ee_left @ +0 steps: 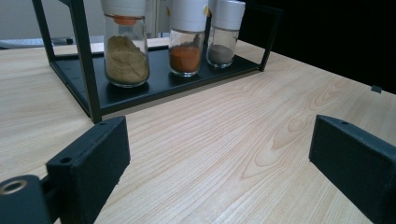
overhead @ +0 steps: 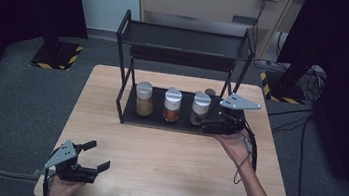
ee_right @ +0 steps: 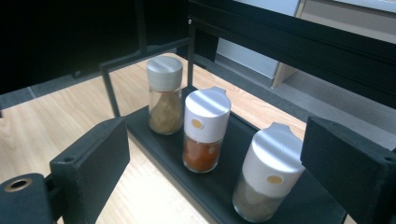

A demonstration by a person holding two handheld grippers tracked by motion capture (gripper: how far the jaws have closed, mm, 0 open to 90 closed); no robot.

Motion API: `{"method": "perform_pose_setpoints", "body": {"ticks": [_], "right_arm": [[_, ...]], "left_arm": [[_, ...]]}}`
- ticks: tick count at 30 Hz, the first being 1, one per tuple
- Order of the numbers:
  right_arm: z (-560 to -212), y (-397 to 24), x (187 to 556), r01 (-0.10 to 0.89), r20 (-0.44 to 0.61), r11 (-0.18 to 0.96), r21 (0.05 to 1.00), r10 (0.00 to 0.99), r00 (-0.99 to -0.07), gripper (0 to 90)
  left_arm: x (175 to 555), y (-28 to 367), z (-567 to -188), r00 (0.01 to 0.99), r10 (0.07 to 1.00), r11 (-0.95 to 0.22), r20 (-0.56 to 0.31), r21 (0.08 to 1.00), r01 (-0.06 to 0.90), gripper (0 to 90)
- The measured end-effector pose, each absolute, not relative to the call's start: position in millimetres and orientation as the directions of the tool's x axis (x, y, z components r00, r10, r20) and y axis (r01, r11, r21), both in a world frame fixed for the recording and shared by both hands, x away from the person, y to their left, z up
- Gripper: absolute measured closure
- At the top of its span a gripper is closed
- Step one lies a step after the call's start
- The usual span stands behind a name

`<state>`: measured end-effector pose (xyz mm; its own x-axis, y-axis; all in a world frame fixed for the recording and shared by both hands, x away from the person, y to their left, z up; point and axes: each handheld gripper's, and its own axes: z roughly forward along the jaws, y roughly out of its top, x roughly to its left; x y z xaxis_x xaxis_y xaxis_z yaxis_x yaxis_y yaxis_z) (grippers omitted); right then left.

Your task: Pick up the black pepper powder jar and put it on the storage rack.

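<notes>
Right gripper (overhead: 205,125) at the rack's (overhead: 126,106) right end, w/ jaws apart, nothing clamped.
Grey-spice jar (ee_right: 268,173) stands rightmost on the lower shelf, btwn the jaws but untouched; next, jaws likely to be closed on it. Left gripper (overhead: 96,158) idles open near table's (overhead: 165,157) front-left corner.

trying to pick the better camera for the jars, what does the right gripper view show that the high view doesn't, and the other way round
Right gripper view alone: a small round orange dot on the front of the white flip cap of the red-spice glass jar and of the grey-spice glass jar.

High view alone: the whole light wooden table, the rack's top shelf, the left hand-held gripper open near the table's front left corner, and the right hand-held gripper at the rack's right end.

Both: three white-capped spice jars in a row on the black metal rack's bottom tray, tan-spice glass jar furthest from the right hand-held gripper.
</notes>
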<state>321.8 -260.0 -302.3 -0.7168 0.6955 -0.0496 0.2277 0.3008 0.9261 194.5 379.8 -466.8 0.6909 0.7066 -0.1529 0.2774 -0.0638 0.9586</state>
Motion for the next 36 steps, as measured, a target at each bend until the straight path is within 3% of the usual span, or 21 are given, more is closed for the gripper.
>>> {"method": "perform_pose_setpoints", "body": {"ticks": [36], "right_arm": [[-322.9, -340.6, 207.7, 0.186, -0.058, 0.255, 0.949, 0.720, -0.692, 8.2]], "left_arm": [[193.8, 379.1, -466.1, 0.689, 0.709, -0.065, -0.151, 0.959, 0.277, 3.5]]}}
